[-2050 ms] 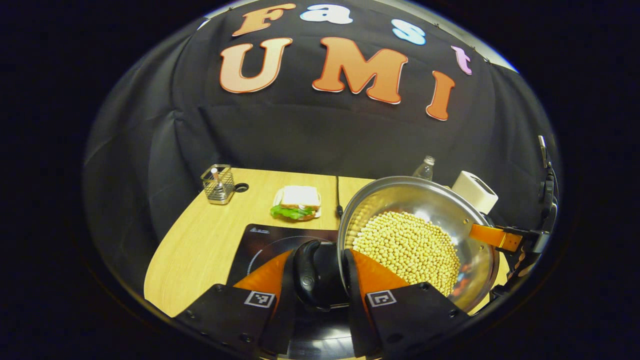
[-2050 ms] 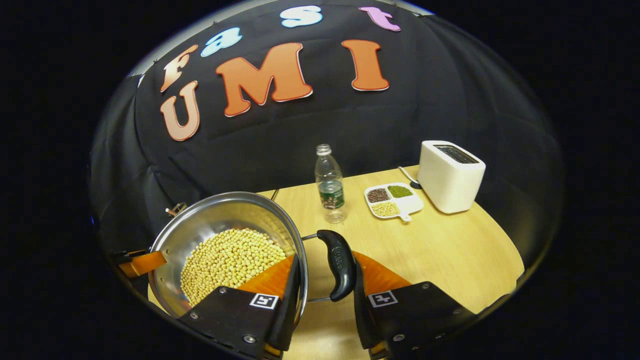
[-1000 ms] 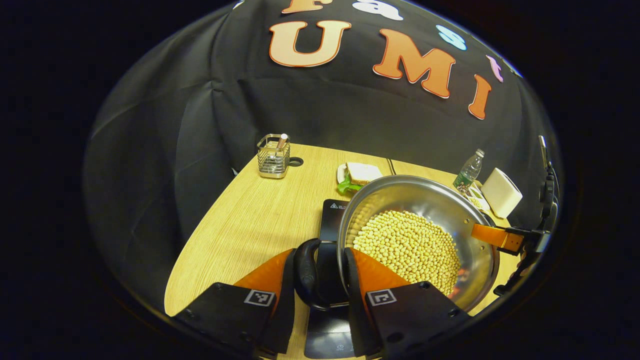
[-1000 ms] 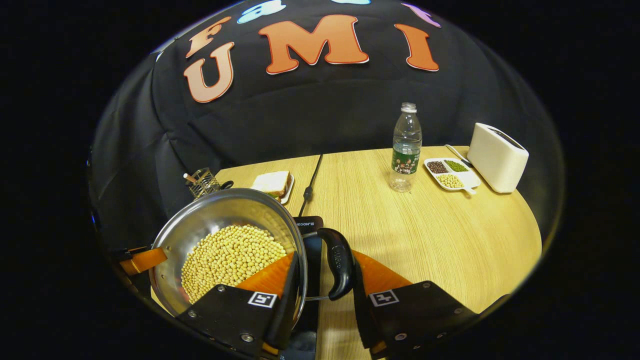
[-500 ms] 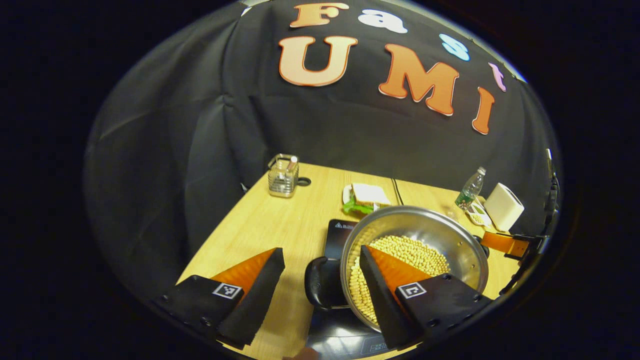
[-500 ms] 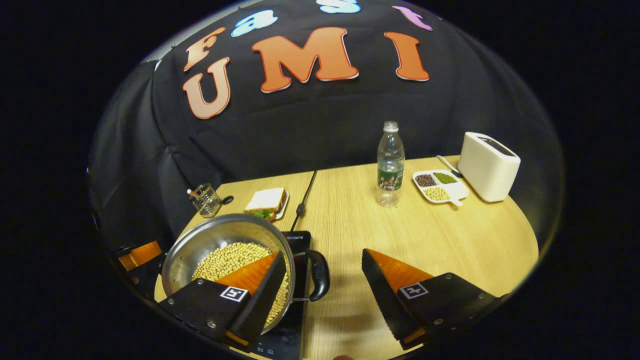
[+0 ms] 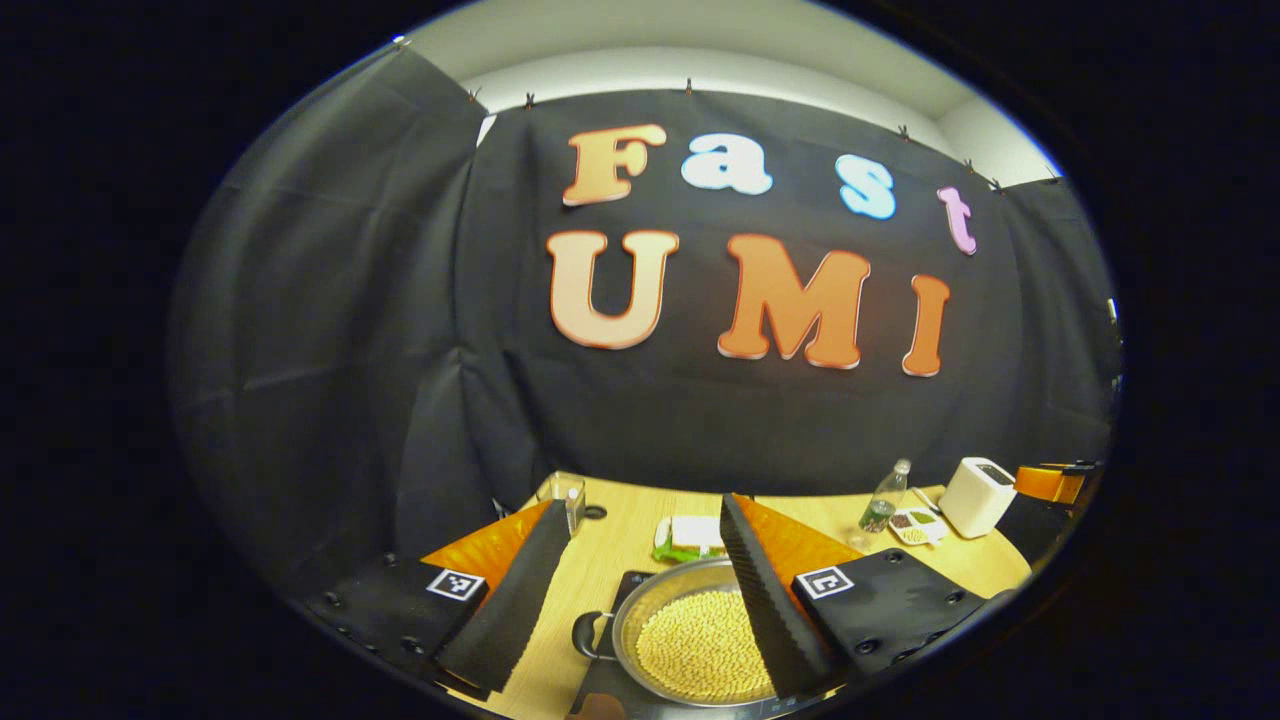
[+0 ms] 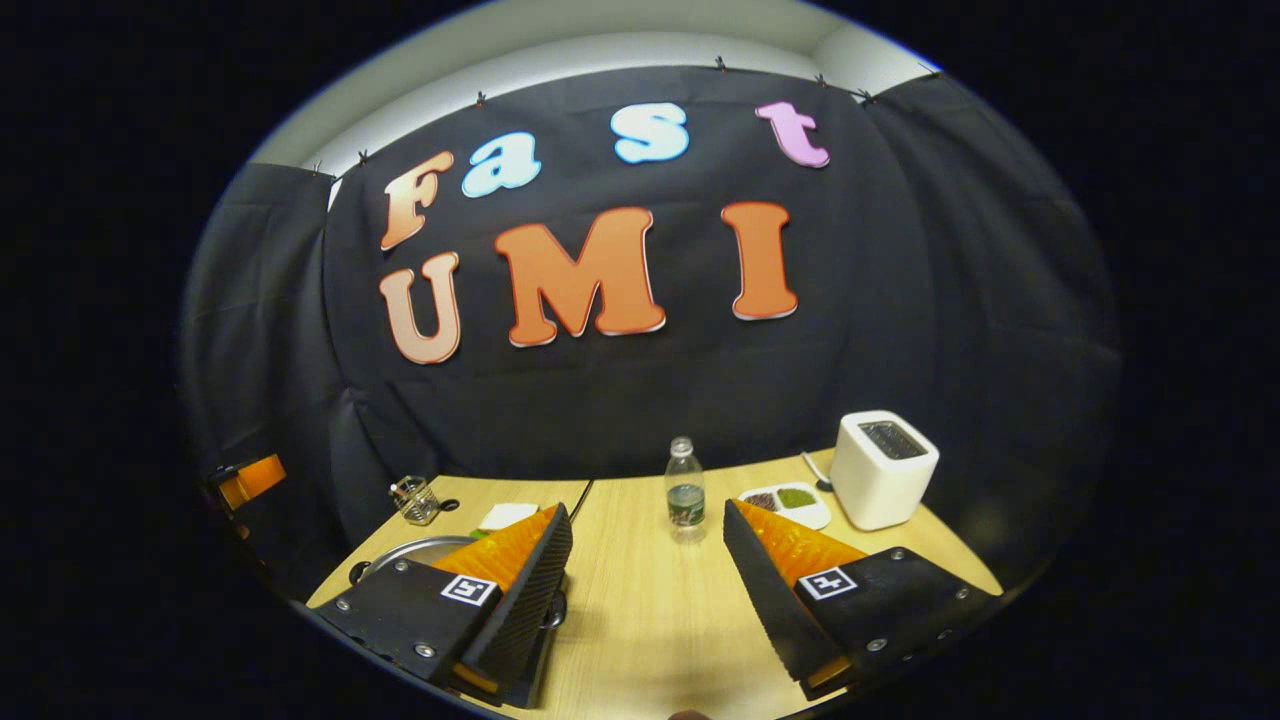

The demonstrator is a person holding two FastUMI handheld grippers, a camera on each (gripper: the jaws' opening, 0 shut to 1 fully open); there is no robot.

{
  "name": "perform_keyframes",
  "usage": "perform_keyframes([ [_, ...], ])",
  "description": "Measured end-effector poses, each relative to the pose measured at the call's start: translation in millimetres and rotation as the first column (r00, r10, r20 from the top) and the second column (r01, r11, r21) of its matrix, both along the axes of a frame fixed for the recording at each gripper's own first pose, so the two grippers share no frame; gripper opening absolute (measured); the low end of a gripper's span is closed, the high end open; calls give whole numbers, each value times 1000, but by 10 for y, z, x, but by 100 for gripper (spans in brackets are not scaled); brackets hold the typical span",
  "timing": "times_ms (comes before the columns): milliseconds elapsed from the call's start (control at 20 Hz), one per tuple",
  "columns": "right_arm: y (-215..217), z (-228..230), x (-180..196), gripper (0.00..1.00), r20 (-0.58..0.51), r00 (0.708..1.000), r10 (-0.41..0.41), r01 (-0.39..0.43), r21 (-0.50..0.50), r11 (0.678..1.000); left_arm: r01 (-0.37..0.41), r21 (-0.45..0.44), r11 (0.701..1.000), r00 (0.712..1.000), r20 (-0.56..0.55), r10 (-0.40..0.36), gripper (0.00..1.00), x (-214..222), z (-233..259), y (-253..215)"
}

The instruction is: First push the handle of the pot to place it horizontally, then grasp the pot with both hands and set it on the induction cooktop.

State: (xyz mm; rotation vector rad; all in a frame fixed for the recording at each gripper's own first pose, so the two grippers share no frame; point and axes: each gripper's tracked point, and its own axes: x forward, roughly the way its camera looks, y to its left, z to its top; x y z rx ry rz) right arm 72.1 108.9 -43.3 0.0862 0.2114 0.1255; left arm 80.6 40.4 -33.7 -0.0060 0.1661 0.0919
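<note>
Pot (image 7: 690, 640) sits on the cooktop (image 7: 600, 690), full of pale beans, and its side handle (image 7: 588, 634) points to our left in the left gripper view. We judge that the placing is done and the step in hand is only to draw both claws away cleanly.

Going from left to right on the surface (image 7: 620, 540) in the left gripper view: a wire holder (image 7: 567, 498) at the far left corner, then a sandwich (image 7: 688, 535) behind the pot, then a bottle (image 7: 880, 505), a small tray (image 7: 912, 523) of beans, and a toaster (image 7: 975, 495) at the far right.

The left claw (image 7: 640, 590) is wide, with nothing between its fingers, and it hangs above the pot, clear of the rim. The right claw (image 8: 645, 585) is wide too and holds nothing; in the right gripper view a part of the pot rim (image 8: 405, 552) shows behind its left finger.

To finish well, we would lift each claw straight up and back, not sideways, so that no finger catches a handle and turns the pot. The beans lie high in the pot, so a small knock could spill some. We cannot tell from these views if the pot is centred on the cooktop.
</note>
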Motion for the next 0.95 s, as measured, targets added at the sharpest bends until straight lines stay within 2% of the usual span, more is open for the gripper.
perform_keyframes([
  [200,-378,588,-322,94,144,990,-1,6,-31,1000,55,-5,998,994,99,-54,97,-257,494,-404],
  [400,-735,891,-571,94,228,974,-12,25,-51,998,110,-9,994,984,144,-108,97,-483,751,-806],
  [550,-887,941,-705,94,248,969,-19,32,-46,998,124,30,992,981,144,-127,97,-581,788,-1005],
  [950,-1034,755,-706,94,231,973,20,-12,-37,999,148,34,988,980,130,-151,97,-701,768,-1386],
])
